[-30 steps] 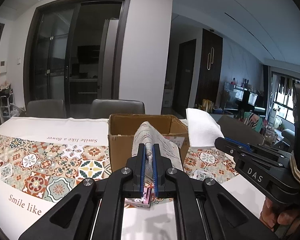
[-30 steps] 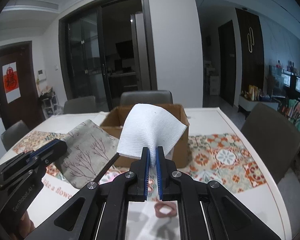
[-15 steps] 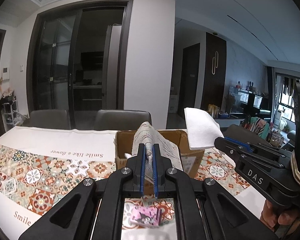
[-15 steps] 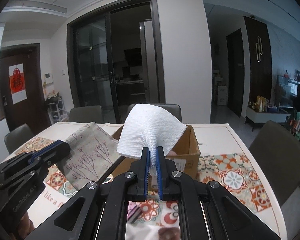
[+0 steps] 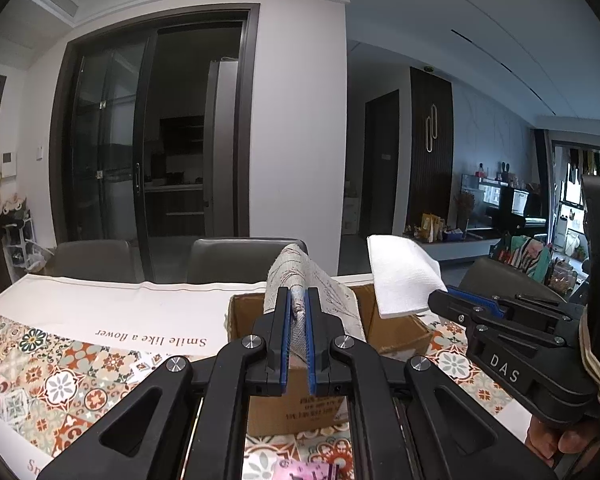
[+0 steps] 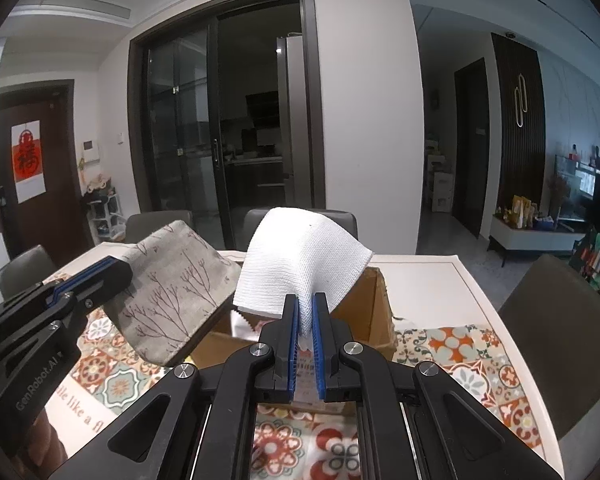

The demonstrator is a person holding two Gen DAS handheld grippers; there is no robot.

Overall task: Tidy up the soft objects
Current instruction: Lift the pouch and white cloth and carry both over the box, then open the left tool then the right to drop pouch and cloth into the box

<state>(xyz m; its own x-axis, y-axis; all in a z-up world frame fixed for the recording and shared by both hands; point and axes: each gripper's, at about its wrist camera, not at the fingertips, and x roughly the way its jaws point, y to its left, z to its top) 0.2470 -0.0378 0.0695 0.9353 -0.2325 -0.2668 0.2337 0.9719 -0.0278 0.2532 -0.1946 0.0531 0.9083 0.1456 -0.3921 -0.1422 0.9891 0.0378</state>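
Left gripper (image 5: 298, 312), marked "GenRobot.AI", pinches grey cloth (image 6: 172, 296); right gripper (image 6: 305, 320), marked "DAS", pinches white cloth (image 6: 300, 264).

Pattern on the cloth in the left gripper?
Grey cloth printed with dark bare-branch trees; clearest in the right wrist view.

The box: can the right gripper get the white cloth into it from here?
Probably yes. The right gripper holds the white cloth up just before the box, whose top is open. The grey cloth hangs to the left, not blocking.
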